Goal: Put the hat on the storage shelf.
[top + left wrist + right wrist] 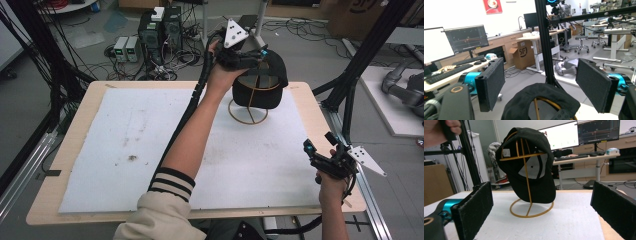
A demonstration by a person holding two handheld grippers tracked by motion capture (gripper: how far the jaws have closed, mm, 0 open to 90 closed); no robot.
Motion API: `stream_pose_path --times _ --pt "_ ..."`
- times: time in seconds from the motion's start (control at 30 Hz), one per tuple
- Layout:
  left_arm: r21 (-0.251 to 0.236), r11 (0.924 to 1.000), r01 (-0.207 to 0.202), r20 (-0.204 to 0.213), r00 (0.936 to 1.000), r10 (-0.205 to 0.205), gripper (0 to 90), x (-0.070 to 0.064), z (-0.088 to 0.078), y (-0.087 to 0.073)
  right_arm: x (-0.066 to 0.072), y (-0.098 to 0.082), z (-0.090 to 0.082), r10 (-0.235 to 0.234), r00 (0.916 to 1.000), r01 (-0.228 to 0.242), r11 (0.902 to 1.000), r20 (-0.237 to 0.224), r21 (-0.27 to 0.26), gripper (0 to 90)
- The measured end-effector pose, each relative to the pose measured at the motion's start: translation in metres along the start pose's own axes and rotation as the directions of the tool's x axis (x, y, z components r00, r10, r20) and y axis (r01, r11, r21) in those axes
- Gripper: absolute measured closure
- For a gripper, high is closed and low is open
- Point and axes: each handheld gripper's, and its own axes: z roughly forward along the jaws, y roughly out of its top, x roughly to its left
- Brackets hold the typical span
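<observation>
Both grippers stand wide apart at the jaws and hold nothing. My left gripper (250,55) hovers just above the black cap (265,82), whose crown sits below and between its pads (491,83). That cap hangs on a gold wire stand (529,195) at the far side of the white mat (125,145) on the tabletop (310,107). My right gripper (320,155) is well apart from it, near the tabletop's right edge, facing the cap straight ahead.
</observation>
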Motion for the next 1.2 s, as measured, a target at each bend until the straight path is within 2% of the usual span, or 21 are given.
stream_pose_path --times 0.7,1.07,1.2 --pt "0.003 0.9995 0.032 -0.087 0.9957 -0.032 22.7 0.049 -0.083 -0.009 0.008 -0.002 0.006 -0.022 0.9997 0.023 0.9996 -0.006 0.02 3.8" --pt "0.012 0.9992 0.038 -0.128 0.9911 -0.037 23.3 0.067 -0.124 -0.016 0.011 -0.004 0.01 -0.032 0.9995 0.032 0.999 -0.01 0.031 3.8" --pt "0.027 0.9993 0.027 -0.146 0.989 -0.023 23.6 0.071 -0.143 -0.019 0.012 -0.005 0.011 -0.032 0.9994 0.032 0.9988 -0.012 0.036 3.8"
